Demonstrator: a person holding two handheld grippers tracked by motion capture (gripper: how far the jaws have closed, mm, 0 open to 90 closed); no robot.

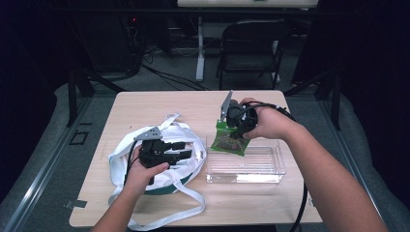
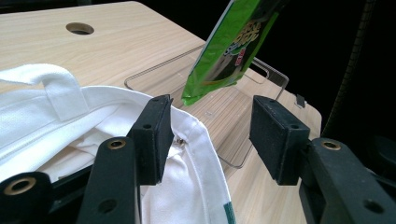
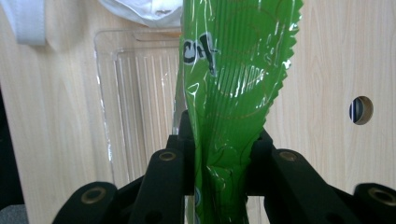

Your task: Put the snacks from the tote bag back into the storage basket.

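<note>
My right gripper (image 1: 233, 131) is shut on a green snack packet (image 1: 231, 144), which hangs above the left end of a clear plastic tray (image 1: 270, 179). In the right gripper view the jaws (image 3: 224, 140) pinch the packet (image 3: 233, 74) over the tray (image 3: 135, 93). A white tote bag (image 1: 188, 137) lies left of the tray. My left gripper (image 1: 186, 151) rests on it, open. In the left gripper view its jaws (image 2: 215, 133) stand wide apart. The left jaw is inside the bag (image 2: 93, 121), with the rim draped against it. The packet (image 2: 229, 46) hangs beyond, over the tray (image 2: 275, 70).
The bag's long white straps (image 1: 164, 217) trail toward the table's (image 1: 145, 104) front edge. A round cable hole (image 2: 79, 29) is cut in the tabletop. A dark folding chair (image 1: 251, 43) stands behind the table.
</note>
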